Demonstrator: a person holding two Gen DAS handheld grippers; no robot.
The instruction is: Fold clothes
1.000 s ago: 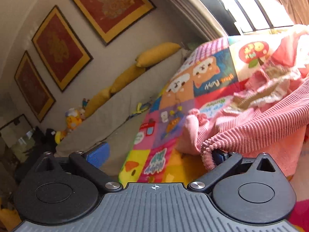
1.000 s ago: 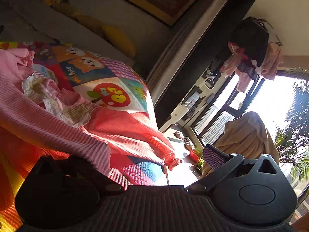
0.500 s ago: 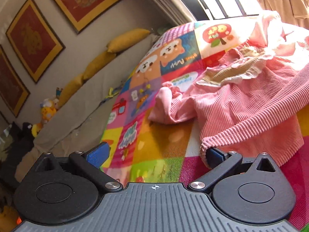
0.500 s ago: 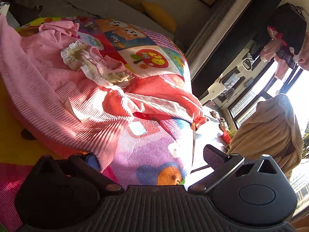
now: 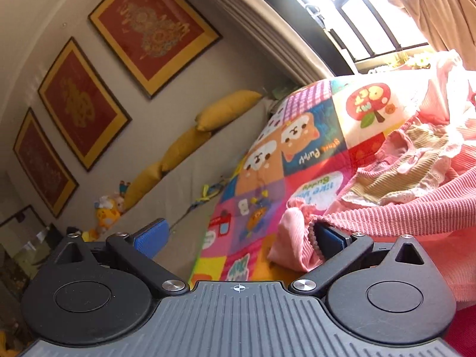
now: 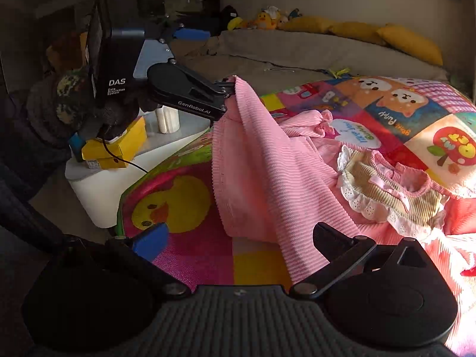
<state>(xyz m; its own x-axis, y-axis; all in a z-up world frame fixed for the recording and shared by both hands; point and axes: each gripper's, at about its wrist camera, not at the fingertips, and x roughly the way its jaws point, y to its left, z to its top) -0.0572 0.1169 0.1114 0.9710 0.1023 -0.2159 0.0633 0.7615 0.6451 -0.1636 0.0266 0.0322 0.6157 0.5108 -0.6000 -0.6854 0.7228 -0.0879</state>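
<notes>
A pink ribbed garment [image 6: 267, 178] with a lace-trimmed collar [image 6: 386, 196] lies crumpled on a colourful patchwork play mat [image 6: 178, 205]. One corner of it is lifted. In the right wrist view my left gripper [image 6: 208, 61] stands wide open, with that corner hooked over one finger. The left wrist view shows the same: the pink garment [image 5: 416, 208] has its hem draped over the right finger, and the left gripper [image 5: 241, 236] has nothing between its pads. My right gripper [image 6: 241, 241] is open low over the mat, the hanging cloth just ahead of it.
A white low table [image 6: 98, 196] carrying a yellow box [image 6: 119, 148] stands at the mat's left edge. Behind the mat runs a grey couch [image 6: 297, 50] with yellow cushions [image 6: 410, 41] and plush toys [image 6: 264, 17]. Framed pictures [image 5: 154, 32] hang above; a curtain [image 5: 431, 9] is by the window.
The right wrist view has swung from the window side round to face the left gripper, and the cloth is off its left finger. The left gripper tilted upward, hem still on its right finger.
</notes>
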